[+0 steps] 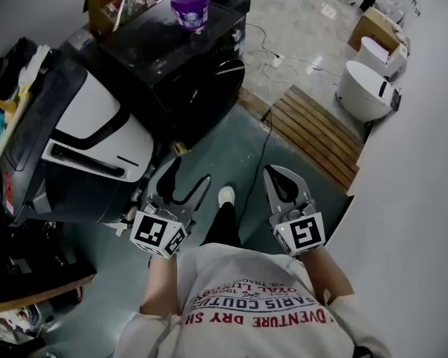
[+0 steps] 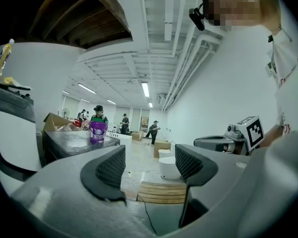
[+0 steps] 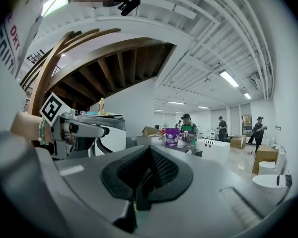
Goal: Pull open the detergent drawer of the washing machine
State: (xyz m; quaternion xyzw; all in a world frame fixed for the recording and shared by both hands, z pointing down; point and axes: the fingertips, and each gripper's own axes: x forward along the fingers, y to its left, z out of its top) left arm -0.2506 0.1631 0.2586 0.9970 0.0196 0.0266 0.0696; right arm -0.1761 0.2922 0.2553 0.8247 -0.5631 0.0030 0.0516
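Note:
The white washing machine [image 1: 97, 129] stands at the left in the head view, with a long dark bar [image 1: 86, 160] across its white face; I cannot make out which part is the detergent drawer. My left gripper [image 1: 190, 171] hangs just right of the machine with its jaws open and nothing between them [image 2: 149, 165]. It touches nothing. My right gripper [image 1: 273, 171] is farther right over the floor, with its pads pressed together and empty [image 3: 148, 170]. Both grippers point level.
A black machine [image 1: 179, 47] behind the washer carries a purple bucket [image 1: 190, 7]. A wooden pallet [image 1: 313, 133], white toilets [image 1: 366, 92] and cardboard boxes [image 1: 373, 24] lie on the floor to the right. A cable [image 1: 265, 136] crosses the floor. Several people [image 2: 97, 114] stand far off.

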